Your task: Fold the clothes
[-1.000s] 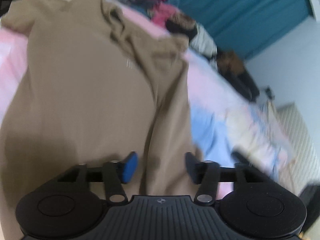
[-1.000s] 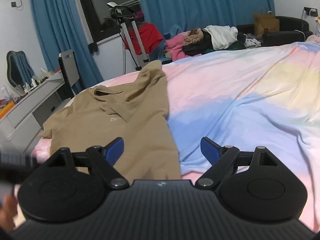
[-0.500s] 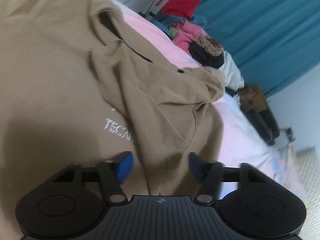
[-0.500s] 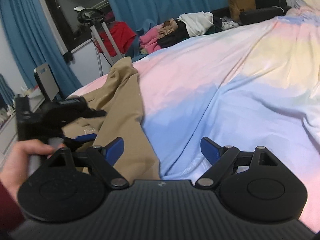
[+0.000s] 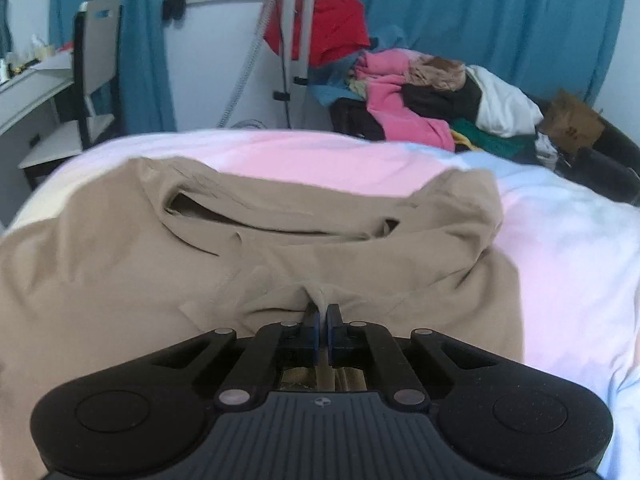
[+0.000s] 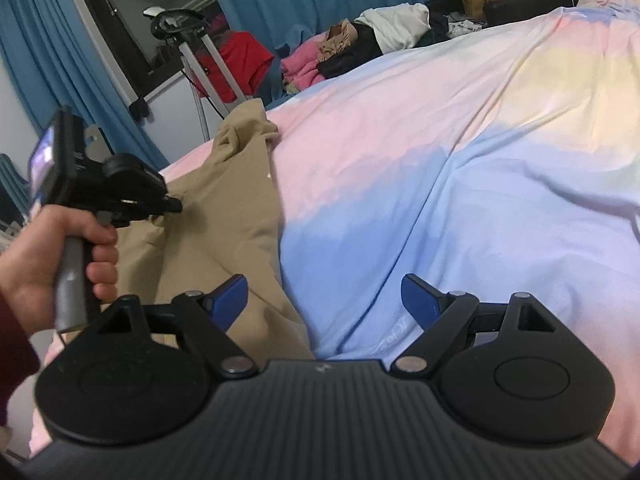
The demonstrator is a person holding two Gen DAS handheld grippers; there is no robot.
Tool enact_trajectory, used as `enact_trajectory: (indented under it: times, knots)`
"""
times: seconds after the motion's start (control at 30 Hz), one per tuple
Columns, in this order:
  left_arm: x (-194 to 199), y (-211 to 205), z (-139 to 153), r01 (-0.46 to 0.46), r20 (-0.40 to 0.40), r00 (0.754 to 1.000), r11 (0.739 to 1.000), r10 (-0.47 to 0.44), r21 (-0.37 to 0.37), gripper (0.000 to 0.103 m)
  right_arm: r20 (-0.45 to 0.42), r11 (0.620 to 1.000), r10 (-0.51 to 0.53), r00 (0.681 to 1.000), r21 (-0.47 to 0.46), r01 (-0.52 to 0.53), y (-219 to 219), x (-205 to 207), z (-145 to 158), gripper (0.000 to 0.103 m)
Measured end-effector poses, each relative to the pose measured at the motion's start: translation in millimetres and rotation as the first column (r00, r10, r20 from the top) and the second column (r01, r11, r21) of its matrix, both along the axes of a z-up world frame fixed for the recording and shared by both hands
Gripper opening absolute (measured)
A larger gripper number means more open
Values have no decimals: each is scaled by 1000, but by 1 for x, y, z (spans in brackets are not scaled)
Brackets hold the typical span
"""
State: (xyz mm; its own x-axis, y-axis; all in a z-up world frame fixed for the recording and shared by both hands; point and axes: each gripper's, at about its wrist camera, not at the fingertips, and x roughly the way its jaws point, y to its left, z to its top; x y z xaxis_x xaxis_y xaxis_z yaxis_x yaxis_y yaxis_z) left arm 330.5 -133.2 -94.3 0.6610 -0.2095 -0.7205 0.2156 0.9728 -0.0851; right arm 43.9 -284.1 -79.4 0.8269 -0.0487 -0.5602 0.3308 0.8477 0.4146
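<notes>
A tan T-shirt (image 5: pixel 120 272) lies spread on the bed, collar toward the far edge, one sleeve folded over its chest. My left gripper (image 5: pixel 322 312) is shut on a pinched ridge of the tan cloth near that folded sleeve. In the right wrist view the same tan T-shirt (image 6: pixel 224 240) lies at the left, with the left gripper (image 6: pixel 176 205) held in a hand and its tips at the cloth. My right gripper (image 6: pixel 324 300) stands open above the shirt's right edge and the pastel sheet (image 6: pixel 440 160), nothing between its fingers.
A heap of clothes (image 5: pixel 420 96) lies beyond the bed's far edge, in front of blue curtains (image 5: pixel 500 20). A stand with a red garment (image 5: pixel 320 28) and a desk with a chair (image 5: pixel 92 76) stand at the far left. A hand and dark red sleeve (image 6: pixel 24 276) are at the left.
My left gripper swung across the shirt toward the collar side and its jaws shut on the cloth. The right gripper dipped slightly and stayed open; the left gripper came into its view.
</notes>
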Motion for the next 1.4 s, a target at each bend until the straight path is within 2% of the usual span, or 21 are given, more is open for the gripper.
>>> enact_trajectory:
  times: [0.07,0.13,0.2,0.33,0.4,0.43,0.57,0.63,0.77,0.83,0.97,1.03,1.1,1.13,1.17,1.2,1.27,1.3,1.4]
  knots:
    - [-5,5,-6,3,-12,1000,999,-4,-33,10,-1,1000,6,1000,-6,-6,1,1,0,85]
    - [-17,11,-8,13,-24,1000,998,-14,-59,22,-3,1000,11,1000,-11,-11,2,1,-1,85]
    - [-38,20,-7,23,-63,998,996,-28,-84,47,-3,1000,17,1000,-16,-18,3,1,-1,85]
    - [-100,49,-3,39,-159,985,982,-69,-183,51,5,999,45,999,-3,-45,5,-1,2,85]
    - [-139,65,-1,39,-193,977,972,-85,-232,60,6,998,62,998,10,-62,4,-3,4,85]
    - [-157,71,-2,38,-214,972,966,-94,-254,60,7,997,76,997,23,-76,2,-5,4,85]
    - [-226,96,-9,12,-274,954,926,-124,-377,60,15,986,109,994,125,-110,-7,-19,3,85]
    - [-248,104,-18,-17,-305,944,902,-129,-432,60,4,982,103,995,160,-102,-12,-29,3,85]
    - [-268,108,-34,-36,-351,924,880,-151,-474,58,9,964,76,997,255,-76,-20,-54,6,82]
    - [-272,107,-43,-39,-373,913,875,-165,-483,58,-8,968,69,998,243,-65,-19,-65,9,82]
    - [-276,112,-53,-40,-372,908,846,-191,-532,58,-73,967,116,991,236,-95,-8,-67,2,82]
    - [-276,115,-57,-46,-377,906,839,-194,-542,47,-105,954,171,980,267,-138,2,-64,-6,82]
    - [-274,117,-61,-49,-385,901,837,-198,-546,20,-139,945,225,964,273,-181,15,-59,-11,80]
    - [-274,119,-63,-51,-388,899,833,-201,-550,14,-162,946,248,955,251,-203,22,-57,-13,76]
    - [-274,120,-64,-52,-388,899,830,-203,-555,6,-185,947,269,945,228,-225,29,-55,-14,65]
    - [-275,120,-63,-48,-384,900,827,-208,-561,5,-204,951,279,938,197,-240,35,-54,-13,57]
    - [-276,123,-57,-24,-359,905,817,-227,-576,4,-240,950,305,921,139,-279,45,-53,-9,25]
    - [-279,125,-51,-4,-344,907,809,-245,-588,4,-248,942,332,910,129,-308,50,-53,-8,19]
    - [-289,135,-34,56,-304,899,770,-316,-636,3,-268,929,362,893,30,-368,62,-61,11,11]
